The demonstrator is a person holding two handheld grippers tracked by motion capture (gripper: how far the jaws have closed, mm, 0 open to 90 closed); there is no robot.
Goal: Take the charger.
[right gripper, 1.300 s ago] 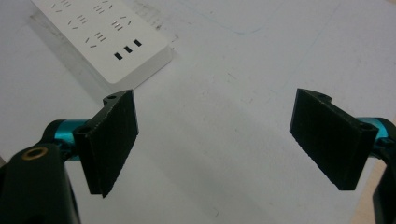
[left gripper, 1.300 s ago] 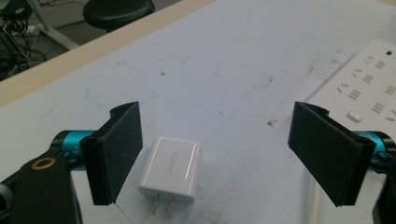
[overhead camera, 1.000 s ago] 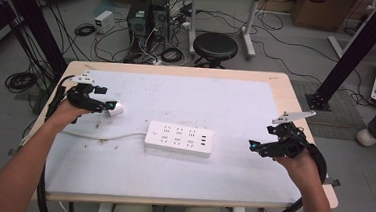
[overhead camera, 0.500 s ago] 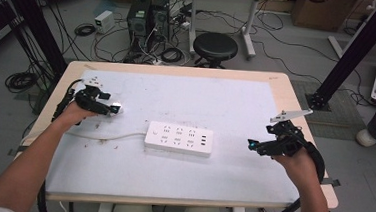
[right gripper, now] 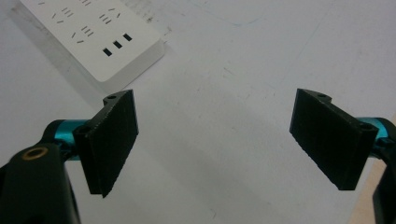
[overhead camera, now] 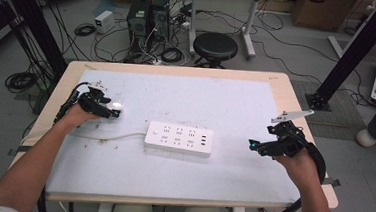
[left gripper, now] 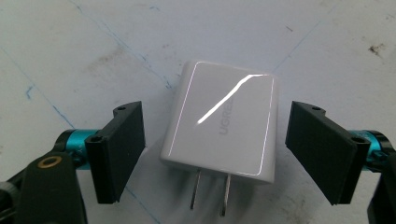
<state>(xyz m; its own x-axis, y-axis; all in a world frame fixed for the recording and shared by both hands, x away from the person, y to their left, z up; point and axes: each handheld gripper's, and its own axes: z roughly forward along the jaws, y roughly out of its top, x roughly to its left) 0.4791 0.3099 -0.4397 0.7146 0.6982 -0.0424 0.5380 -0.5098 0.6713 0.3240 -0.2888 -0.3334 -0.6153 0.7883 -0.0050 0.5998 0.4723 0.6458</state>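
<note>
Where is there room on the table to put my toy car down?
Bare room: the far half of the table beyond the power strip, and the near strip in front of it. Crowded: the left, by the charger, cord and left gripper.

Power strip obstructs bench centre; its cord trails left. Bench beyond, right and near of strip lies open.

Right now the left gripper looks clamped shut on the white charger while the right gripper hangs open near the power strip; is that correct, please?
Not quite: the left gripper is open, not clamped. The left gripper view shows its jaws standing apart on either side of the white charger, with a gap on each side. The right gripper does hang open near the power strip.
</note>
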